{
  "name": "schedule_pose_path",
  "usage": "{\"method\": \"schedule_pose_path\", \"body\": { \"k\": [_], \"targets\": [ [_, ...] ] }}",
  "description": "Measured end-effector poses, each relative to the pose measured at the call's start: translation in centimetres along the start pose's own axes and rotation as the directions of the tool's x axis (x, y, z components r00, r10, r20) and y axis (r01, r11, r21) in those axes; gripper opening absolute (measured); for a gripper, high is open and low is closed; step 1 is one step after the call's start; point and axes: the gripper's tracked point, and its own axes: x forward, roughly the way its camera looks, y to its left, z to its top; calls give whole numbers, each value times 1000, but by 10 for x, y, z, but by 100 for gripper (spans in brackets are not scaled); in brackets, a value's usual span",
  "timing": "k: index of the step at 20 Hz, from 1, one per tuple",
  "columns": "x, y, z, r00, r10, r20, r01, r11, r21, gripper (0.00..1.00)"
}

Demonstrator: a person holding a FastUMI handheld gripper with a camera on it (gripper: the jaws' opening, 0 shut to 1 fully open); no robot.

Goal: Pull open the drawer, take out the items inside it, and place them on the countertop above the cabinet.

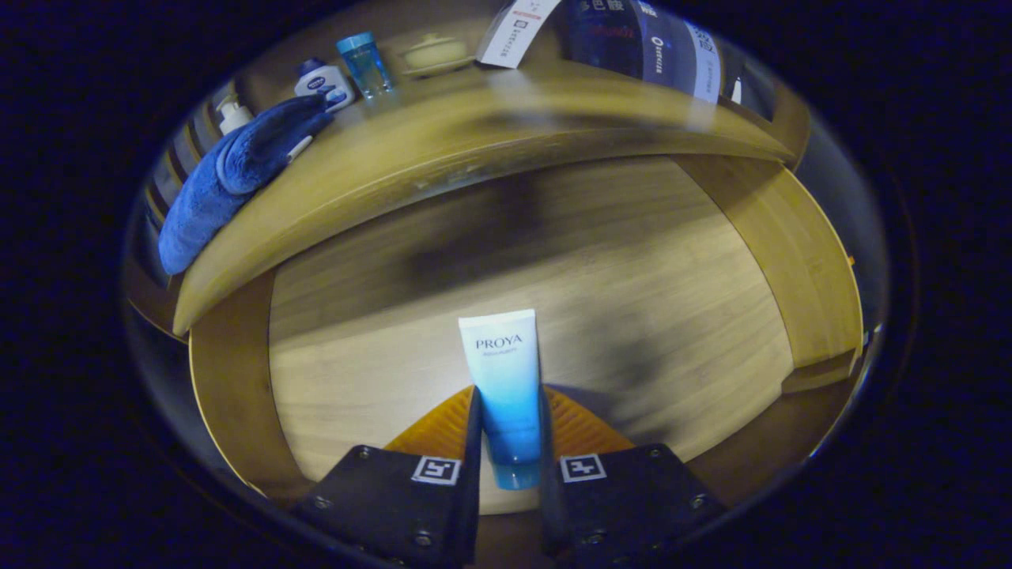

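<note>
My hand-held gripper (510,442) is closed on the blue-and-white tube (504,387), both fingers pressed against its sides near the cap end. The tube hangs over the open drawer (395,332), just above its pale wooden floor. Beyond the drawer runs the worktop (474,142), carrying a folded blue towel (237,170), a white lotion bottle (322,79) and a blue cup (365,63).

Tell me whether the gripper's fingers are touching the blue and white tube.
Touching. In the gripper view both fingers of the gripper press against the sides of the tube, no gap either side, above the open drawer.
</note>
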Motion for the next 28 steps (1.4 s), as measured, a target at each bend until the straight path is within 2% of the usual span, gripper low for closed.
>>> {"method": "schedule_pose_path", "body": {
  "k": [3, 16, 22, 28],
  "targets": [
    [-9, -10, -3, 998, -60, -2, 59, 996, -60, 32],
    [-112, -10, 51, 967, -135, 216, 147, 988, -37, 32],
    [-138, 9, 103, 948, -86, 305, 109, 992, -57, 31],
    [-109, 28, 149, 953, -15, 303, 40, 996, -76, 31]
  ]
}}
